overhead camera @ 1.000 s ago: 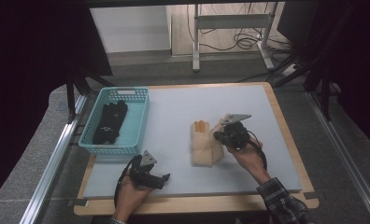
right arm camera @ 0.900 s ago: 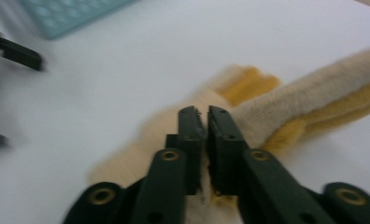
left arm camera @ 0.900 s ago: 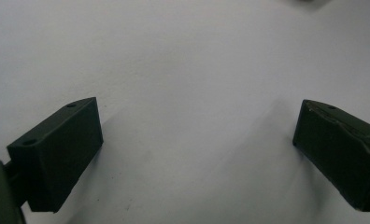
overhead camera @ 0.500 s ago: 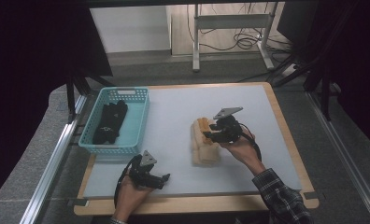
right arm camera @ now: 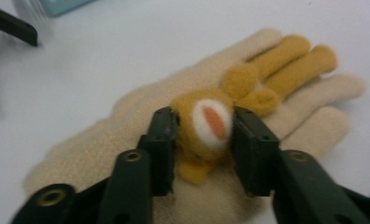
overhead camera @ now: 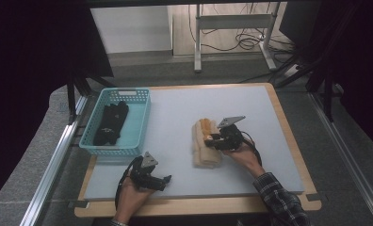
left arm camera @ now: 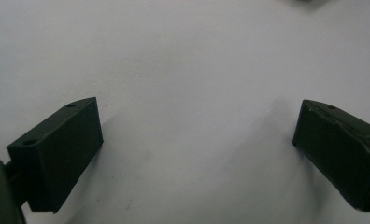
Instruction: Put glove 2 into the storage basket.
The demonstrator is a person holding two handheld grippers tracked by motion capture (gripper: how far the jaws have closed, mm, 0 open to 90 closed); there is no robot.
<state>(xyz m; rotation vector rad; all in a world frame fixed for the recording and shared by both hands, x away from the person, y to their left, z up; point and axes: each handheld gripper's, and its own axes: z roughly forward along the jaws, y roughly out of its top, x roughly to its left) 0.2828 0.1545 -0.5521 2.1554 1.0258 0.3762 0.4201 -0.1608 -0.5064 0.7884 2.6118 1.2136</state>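
Right gripper (right arm camera: 204, 140): jaws just closing, pressed on orange plush patch (right arm camera: 206, 128) of beige glove (overhead camera: 205, 143) at mid-table | left gripper (overhead camera: 162, 181): spread wide over bare table (overhead camera: 175, 117) by near edge | basket (overhead camera: 140, 123) well apart

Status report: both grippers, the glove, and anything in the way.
Right gripper jaws just closing around the orange patch on the beige glove. Left gripper open, over bare table. Basket well clear; nothing in the way.
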